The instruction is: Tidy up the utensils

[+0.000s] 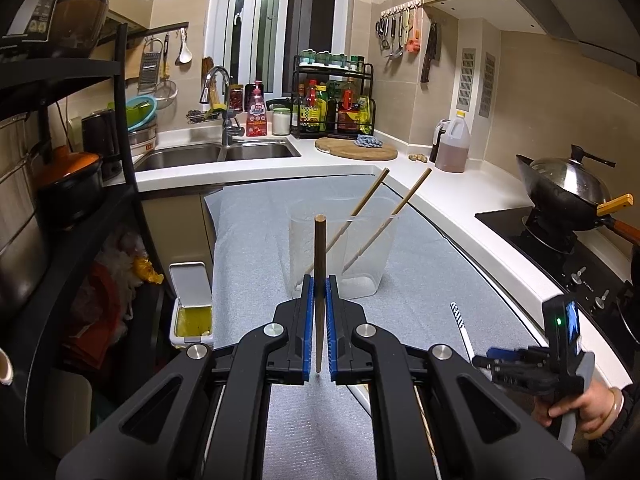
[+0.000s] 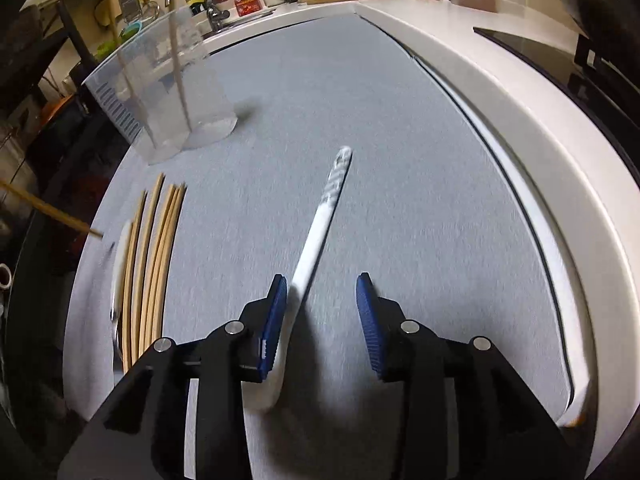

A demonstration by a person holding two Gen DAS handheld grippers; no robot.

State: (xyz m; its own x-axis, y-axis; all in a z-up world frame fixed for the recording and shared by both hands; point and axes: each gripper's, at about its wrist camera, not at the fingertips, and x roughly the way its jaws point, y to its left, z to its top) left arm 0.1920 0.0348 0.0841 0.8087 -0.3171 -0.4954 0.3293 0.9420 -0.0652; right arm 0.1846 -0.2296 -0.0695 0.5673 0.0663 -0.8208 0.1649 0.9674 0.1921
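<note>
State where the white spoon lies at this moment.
In the right wrist view the white spoon lies on the grey mat, its bowl end beside the right claw's left pad, right of the loose chopsticks.

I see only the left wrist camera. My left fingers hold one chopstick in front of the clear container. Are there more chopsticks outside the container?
Observer: Yes. Several chopsticks lie flat together on the grey mat, not far from the container.
Operator: Does the right gripper hold the white spoon?
Observer: No. The right gripper is open. The white spoon lies close against one of its fingers, and the other finger is apart from it.
Operator: Where is the bowl of the spoon?
Observer: At the near end, low beside that same finger. The handle points away across the mat.
</note>
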